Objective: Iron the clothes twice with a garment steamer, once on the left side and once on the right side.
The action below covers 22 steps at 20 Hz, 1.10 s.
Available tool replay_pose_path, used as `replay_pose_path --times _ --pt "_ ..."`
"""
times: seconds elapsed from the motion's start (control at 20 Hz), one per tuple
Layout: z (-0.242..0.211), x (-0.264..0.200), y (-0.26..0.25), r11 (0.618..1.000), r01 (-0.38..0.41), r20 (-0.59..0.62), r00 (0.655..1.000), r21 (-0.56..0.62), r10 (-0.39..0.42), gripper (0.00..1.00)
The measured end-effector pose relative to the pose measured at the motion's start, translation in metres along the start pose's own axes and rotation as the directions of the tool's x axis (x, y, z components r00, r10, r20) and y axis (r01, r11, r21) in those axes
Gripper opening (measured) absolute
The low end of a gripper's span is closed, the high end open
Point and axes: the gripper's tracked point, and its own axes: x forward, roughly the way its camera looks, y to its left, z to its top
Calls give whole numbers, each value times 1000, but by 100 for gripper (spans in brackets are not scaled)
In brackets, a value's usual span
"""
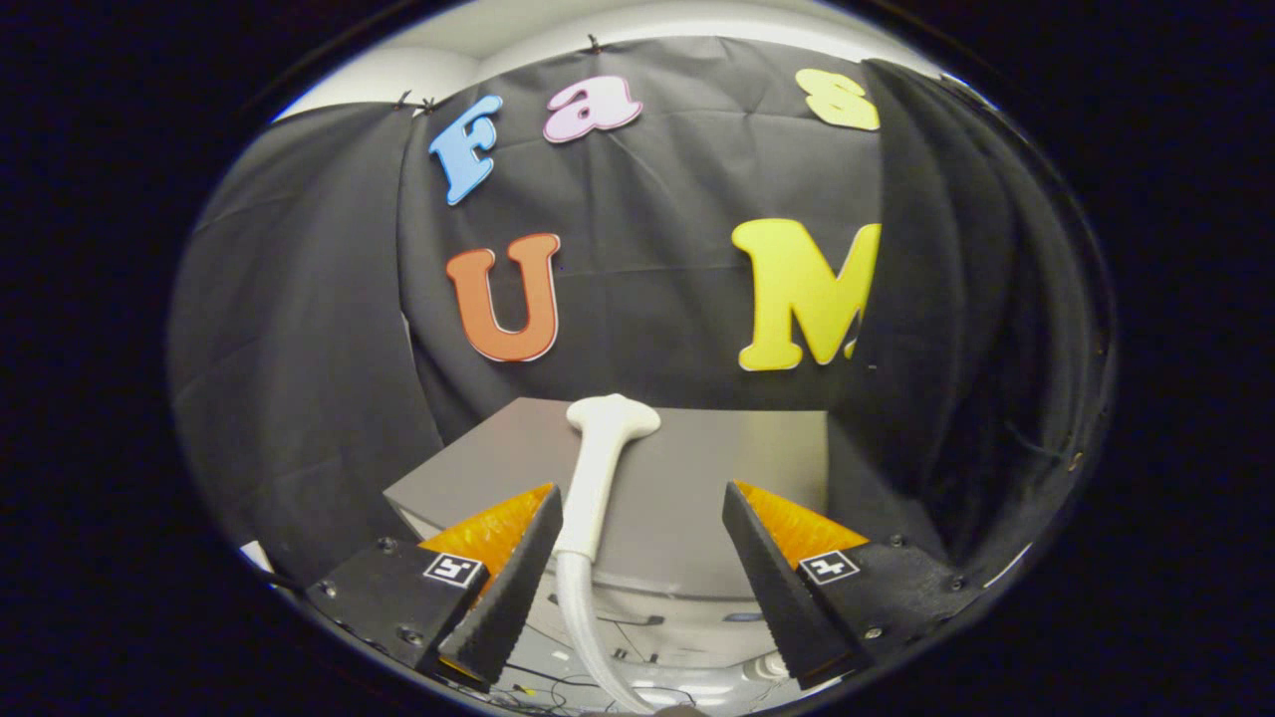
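Note:
The white garment steamer [601,468] lies on a grey flat top [717,458], its wide head pointing away from me toward the booth wall. Its handle runs back between my fingers, close against the left finger and well apart from the right one. A white ribbed hose [580,622] leaves the handle and curves down below the fingers. My gripper [639,488] is open around the handle, with neither pad pressing on it. A dark garment [956,329] hangs at the right, in front of the wall cloth.
The grey top belongs to a boxy unit with a pale front [677,597] below it. Thin cables [558,682] lie on the floor under the fingers. Black cloth walls close the space behind and to the left.

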Motion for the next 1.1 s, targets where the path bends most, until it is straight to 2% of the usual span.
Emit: replay_pose_path --times 0.25,0.45,0.5,0.55,0.6,0.65,0.75,0.9,1.1 --pt "-12 70 26 1000 2 -117 993 -3 -2 97" --pt "-27 99 34 1000 9 -199 980 -4 -10 93" --pt "-29 101 31 999 32 -203 979 -25 -36 91" --pt "-32 102 26 997 65 -230 971 -30 -70 88" --pt "-40 107 24 997 71 -254 964 -18 -74 80" --pt "-43 111 26 998 59 -277 959 -7 -59 71" --pt "-42 111 27 999 49 -280 959 -10 -50 64" --pt "-43 113 34 998 57 -290 955 -14 -59 41" --pt "-42 113 35 999 18 -290 957 27 -9 38"
